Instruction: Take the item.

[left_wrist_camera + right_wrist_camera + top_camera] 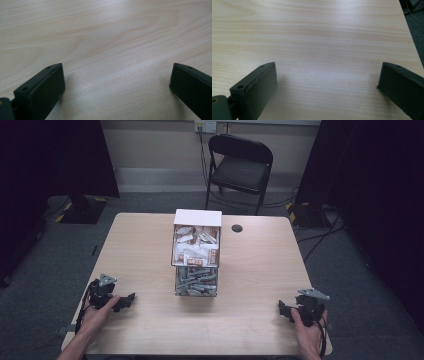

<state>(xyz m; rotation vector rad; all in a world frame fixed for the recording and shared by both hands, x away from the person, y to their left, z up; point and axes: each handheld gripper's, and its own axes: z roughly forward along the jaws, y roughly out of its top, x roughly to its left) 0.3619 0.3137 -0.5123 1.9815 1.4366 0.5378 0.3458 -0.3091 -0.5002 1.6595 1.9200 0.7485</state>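
I rest my left gripper (126,301) at the lower left of the high view and my right gripper (284,310) at the lower right, both on the table (145,250). Each has its jaws spread wide with nothing but bare wood between them. The clear box (196,252) stands in the middle of the frame, well apart from both, white packets in its upper compartment and grey pieces in the lower. I judge the work not yet begun: nothing is taken out, and reaching for the box is all still ahead.
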